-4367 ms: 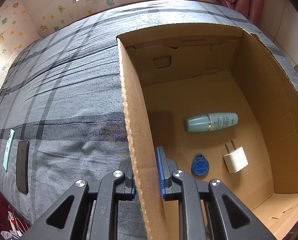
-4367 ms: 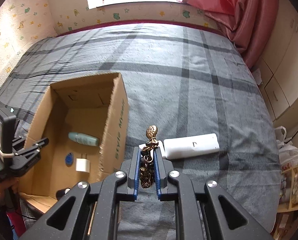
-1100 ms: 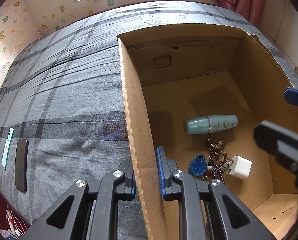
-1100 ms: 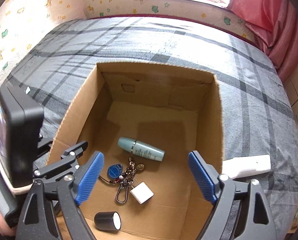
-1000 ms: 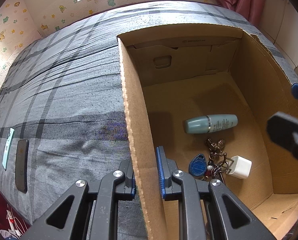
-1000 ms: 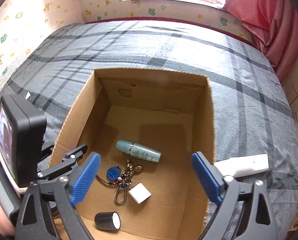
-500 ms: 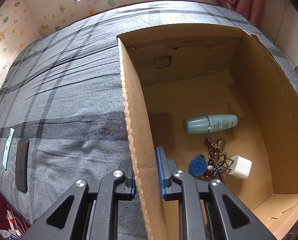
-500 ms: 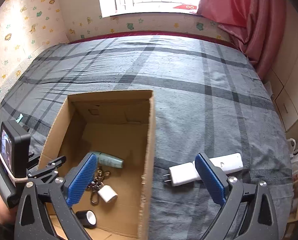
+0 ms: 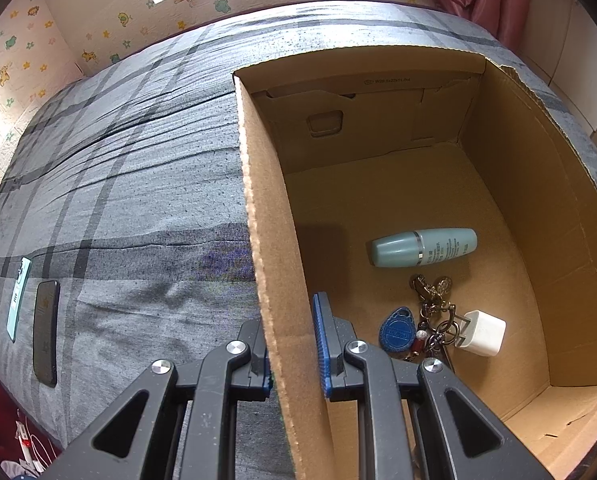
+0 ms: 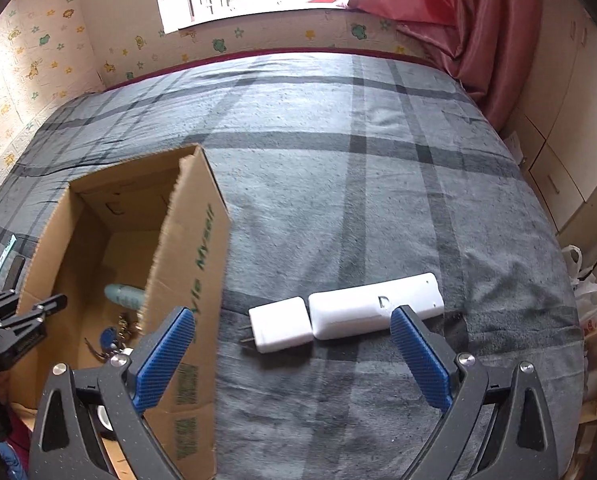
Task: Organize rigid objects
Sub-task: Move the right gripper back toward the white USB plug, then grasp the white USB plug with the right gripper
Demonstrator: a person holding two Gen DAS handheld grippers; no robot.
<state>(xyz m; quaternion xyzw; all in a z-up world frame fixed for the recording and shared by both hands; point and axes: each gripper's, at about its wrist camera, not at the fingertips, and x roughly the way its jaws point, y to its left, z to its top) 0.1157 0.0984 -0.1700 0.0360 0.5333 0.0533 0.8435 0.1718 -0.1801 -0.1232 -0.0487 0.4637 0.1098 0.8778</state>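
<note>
An open cardboard box stands on a grey plaid bed. My left gripper is shut on the box's left wall, one finger outside and one inside. On the box floor lie a teal bottle, a key bunch with a blue fob, and a small white charger. My right gripper hangs wide open and empty over the bed, to the right of the box. Just beyond its fingers lie a white plug adapter and a long white remote-like block.
A dark phone and a teal card lie on the bed left of the box. A red curtain and white cupboards stand at the right. A black cap rests low in the box.
My right gripper has swung from above the box interior out to the right, over the bed near the white adapter and block. The keys stay in the box. The left gripper has not moved.
</note>
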